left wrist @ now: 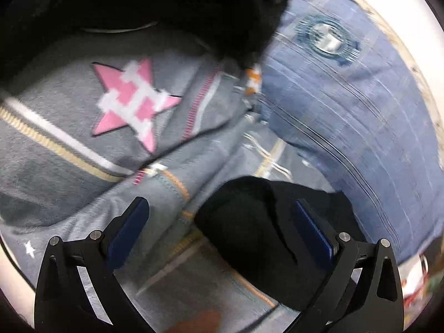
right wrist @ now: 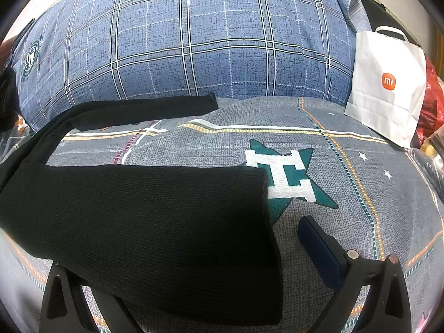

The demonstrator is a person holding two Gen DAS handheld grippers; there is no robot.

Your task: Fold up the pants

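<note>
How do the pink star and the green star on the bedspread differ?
The pink star is pink and lies clear of the black pants; the green star is dark teal, and the pants' leg end covers its left side. The pink star looks blurred, the green star sharp. Both carry a white blocky H-like pattern on the grey bedspread.

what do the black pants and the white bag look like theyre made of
Black pants: probably a soft ribbed knit, matte; fine parallel ribs show on the leg. White bag: seemingly paper, matte, holding stiff flat faces and creases.

Left view motion-blurred; right sharp, evenly bright.
</note>
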